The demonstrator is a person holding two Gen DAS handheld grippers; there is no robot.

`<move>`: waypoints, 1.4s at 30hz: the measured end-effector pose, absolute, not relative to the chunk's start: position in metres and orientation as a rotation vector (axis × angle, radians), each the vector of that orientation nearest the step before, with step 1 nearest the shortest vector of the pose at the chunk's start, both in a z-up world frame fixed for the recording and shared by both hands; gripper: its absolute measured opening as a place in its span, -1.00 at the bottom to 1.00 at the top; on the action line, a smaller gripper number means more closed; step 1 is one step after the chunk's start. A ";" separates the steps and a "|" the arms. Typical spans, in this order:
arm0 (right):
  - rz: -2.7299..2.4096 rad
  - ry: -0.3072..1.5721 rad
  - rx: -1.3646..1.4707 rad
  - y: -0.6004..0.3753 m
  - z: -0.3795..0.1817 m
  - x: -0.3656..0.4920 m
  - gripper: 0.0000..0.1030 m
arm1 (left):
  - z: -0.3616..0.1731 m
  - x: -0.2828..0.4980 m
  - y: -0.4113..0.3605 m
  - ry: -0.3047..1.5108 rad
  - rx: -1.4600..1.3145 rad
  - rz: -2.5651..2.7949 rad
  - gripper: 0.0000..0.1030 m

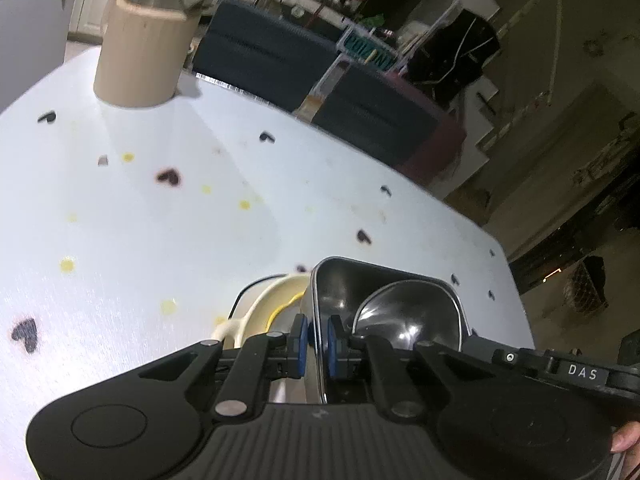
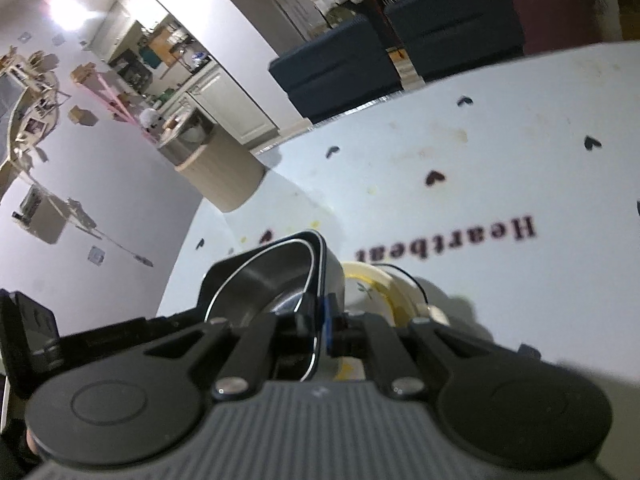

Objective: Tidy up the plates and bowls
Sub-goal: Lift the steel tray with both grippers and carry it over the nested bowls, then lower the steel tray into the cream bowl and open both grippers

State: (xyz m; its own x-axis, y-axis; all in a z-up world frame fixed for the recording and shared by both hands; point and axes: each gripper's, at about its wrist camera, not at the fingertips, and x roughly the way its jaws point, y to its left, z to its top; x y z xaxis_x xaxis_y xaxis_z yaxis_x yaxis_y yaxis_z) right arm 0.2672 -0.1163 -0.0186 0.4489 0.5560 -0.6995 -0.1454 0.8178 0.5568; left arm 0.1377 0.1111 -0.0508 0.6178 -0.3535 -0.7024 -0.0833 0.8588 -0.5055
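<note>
One square steel tray (image 1: 348,284), with one round steel bowl (image 1: 404,312) inside it. One cream bowl with a yellow rim (image 1: 276,300) just left of the tray. One beige canister (image 1: 140,56) at the far left of the counter (image 1: 160,220). Two dark blue chairs beyond the far edge

A square steel tray (image 1: 340,280) is sitting on the white worktop (image 1: 160,220), with a round steel bowl (image 1: 404,312) lying inside it. A cream ceramic bowl (image 1: 276,300) is resting just beside the tray's left wall. A beige cylindrical container (image 1: 144,52) is standing well behind, near the far edge.
</note>
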 end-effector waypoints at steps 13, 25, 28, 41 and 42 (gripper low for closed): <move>0.408 1.102 0.416 -0.106 -0.037 0.265 -0.89 | -0.067 0.149 0.109 0.962 -0.502 -0.136 -0.79; 0.380 1.166 0.397 -0.101 -0.045 0.270 -0.89 | -0.073 0.152 0.108 0.987 -0.496 -0.136 -0.80; 0.374 1.173 0.393 -0.100 -0.047 0.271 -0.89 | -0.074 0.153 0.107 0.991 -0.487 -0.134 -0.80; 0.366 1.177 0.376 -0.096 -0.050 0.274 -0.89 | -0.076 0.154 0.103 1.000 -0.463 -0.140 -0.80; 0.367 1.176 0.374 -0.096 -0.050 0.274 -0.89 | -0.076 0.154 0.103 1.006 -0.460 -0.139 -0.80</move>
